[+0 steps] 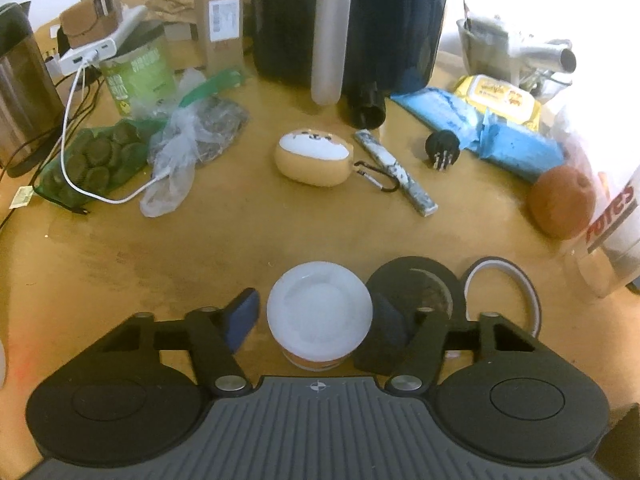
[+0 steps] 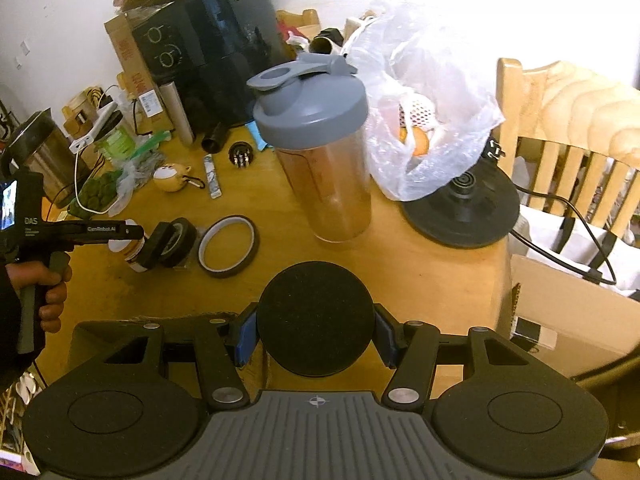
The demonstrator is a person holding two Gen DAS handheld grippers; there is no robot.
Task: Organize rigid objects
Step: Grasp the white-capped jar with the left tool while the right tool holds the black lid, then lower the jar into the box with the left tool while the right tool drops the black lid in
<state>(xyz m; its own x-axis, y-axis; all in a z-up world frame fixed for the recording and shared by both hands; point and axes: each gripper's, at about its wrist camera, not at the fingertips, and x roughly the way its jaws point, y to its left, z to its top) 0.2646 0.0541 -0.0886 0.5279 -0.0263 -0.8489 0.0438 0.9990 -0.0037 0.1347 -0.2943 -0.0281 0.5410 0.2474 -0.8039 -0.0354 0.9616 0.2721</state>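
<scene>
The small jar (image 1: 319, 316) stands upright on the bench, near its front edge, squarely between the left gripper (image 1: 316, 322) jaws — they are open, not yet pressing. The right gripper (image 2: 314, 338) jaws clamp a black round lid (image 2: 315, 318) — the left is nearer the jar.

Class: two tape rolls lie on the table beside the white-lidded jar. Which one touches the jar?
The black roll touches the jar; the thin, wide brown-edged ring lies farther out.
</scene>
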